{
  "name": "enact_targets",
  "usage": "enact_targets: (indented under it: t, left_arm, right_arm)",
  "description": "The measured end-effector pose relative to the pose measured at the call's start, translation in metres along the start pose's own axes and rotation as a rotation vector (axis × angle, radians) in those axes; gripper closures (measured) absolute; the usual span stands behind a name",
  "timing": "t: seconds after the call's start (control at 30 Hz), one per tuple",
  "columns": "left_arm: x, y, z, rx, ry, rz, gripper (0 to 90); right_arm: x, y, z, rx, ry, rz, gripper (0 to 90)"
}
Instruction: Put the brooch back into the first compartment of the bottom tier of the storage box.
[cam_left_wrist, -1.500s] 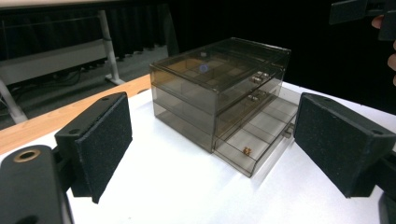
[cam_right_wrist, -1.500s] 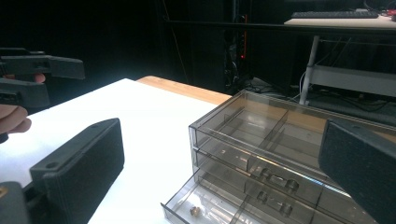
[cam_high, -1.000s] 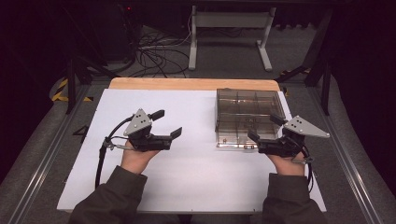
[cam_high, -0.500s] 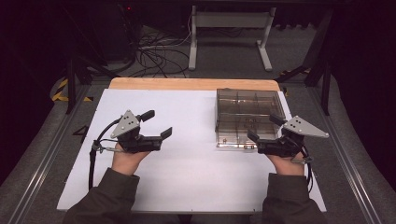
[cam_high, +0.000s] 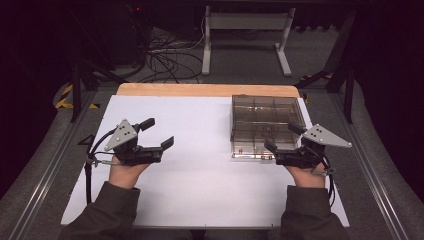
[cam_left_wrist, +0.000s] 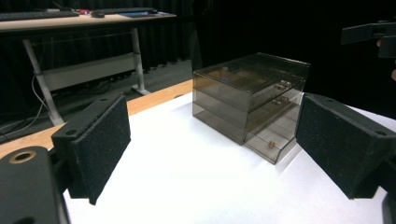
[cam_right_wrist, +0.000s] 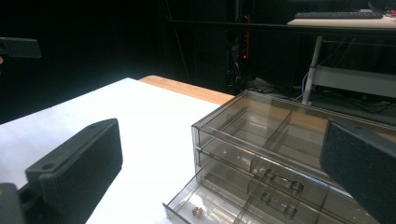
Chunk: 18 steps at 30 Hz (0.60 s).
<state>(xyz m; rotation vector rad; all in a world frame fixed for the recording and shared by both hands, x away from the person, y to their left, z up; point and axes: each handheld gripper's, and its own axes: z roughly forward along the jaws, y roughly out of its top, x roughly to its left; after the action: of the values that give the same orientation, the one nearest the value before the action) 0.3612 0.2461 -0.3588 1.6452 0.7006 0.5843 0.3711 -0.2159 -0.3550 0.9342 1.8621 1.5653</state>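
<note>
Both tongs gape, nothing between jaws: left gripper lower left of high view, well apart from box; right gripper lower right, tips just at box front. Smoky clear plastic drawer cabinet sits right of centre on white table, bottom drawer pulled partway out. Judgement: light, rigid, slick, likely to slide or crack under hard squeeze. Best hold: small drawer knob, other gripper steadying top.

The smoky transparent plastic drawer cabinet blocks the white table sheet's right rear part, its bottom drawer jutting forward. The spread-jawed right gripper sits just before it. The left gripper has bare sheet around it.
</note>
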Motion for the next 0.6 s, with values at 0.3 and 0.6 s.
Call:
enact_targets:
  t: [0.3, 0.6]
  left_arm:
    - [0.005, -0.001, -0.013, -0.009, 0.007, 0.004, 11.1]
    - [0.01, -0.001, -0.026, -0.025, 0.015, 0.011, 10.9]
  right_arm:
    - [0.001, -0.001, 0.002, 0.006, 0.005, -0.003, 0.0]
    - [0.002, -0.001, 0.003, 0.009, 0.006, -0.001, 0.0]
